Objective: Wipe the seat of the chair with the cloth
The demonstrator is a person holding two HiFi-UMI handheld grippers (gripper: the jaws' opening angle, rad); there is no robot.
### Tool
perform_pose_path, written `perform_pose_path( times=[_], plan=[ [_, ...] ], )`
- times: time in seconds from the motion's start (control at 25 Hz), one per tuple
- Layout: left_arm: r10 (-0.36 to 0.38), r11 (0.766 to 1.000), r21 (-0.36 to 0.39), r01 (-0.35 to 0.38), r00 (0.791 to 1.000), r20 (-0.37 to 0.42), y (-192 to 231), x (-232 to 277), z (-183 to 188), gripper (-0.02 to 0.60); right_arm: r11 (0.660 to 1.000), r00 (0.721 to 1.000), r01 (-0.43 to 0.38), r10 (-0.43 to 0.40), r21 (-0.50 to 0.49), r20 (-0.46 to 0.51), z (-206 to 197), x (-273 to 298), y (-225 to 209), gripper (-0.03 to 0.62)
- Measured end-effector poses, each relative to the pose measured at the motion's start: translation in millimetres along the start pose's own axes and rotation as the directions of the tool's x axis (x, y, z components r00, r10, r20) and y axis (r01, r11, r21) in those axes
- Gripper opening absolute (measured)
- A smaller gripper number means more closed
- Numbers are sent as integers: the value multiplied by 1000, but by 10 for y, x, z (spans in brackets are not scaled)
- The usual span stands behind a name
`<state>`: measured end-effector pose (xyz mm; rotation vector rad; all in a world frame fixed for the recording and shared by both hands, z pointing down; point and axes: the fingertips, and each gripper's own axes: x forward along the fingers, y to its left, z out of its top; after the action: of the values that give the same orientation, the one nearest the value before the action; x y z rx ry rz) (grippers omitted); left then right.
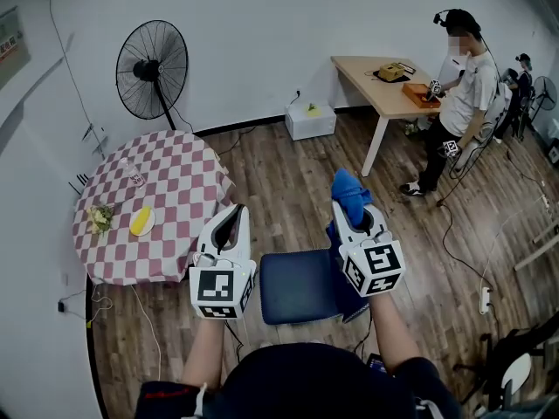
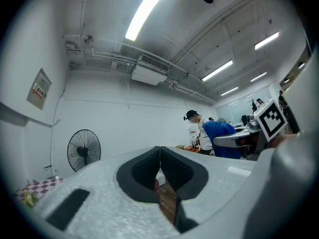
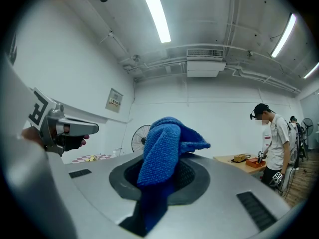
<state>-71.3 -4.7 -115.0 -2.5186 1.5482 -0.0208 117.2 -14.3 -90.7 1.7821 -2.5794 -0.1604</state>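
**Cloth clamped beside the chair seat**

Both forearms reach up-frame, level and side by side at lower centre. The left hand-held gripper [image 1: 234,215] is closed and empty. The right hand-held gripper [image 1: 354,206] pinches the blue cloth [image 1: 349,190], which is bunched lengthwise past its tips, just upper right of the chair seat [image 1: 293,286].

left tool [image 1: 233,212], right tool [image 1: 356,215]: white bodies, black pads | cubes [image 1: 221,288]: black square markers | top [image 1: 314,382]: dark
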Motion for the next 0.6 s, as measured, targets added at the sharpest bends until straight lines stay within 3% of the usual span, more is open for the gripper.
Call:
perform_pose_path(
  times=[0.6],
  plan=[
    [-10,1000,1,10,1000,-1,-30,-25,-27,18,1000,1000,-12,12,-12,-11,-6,9,63,58]
  ],
)
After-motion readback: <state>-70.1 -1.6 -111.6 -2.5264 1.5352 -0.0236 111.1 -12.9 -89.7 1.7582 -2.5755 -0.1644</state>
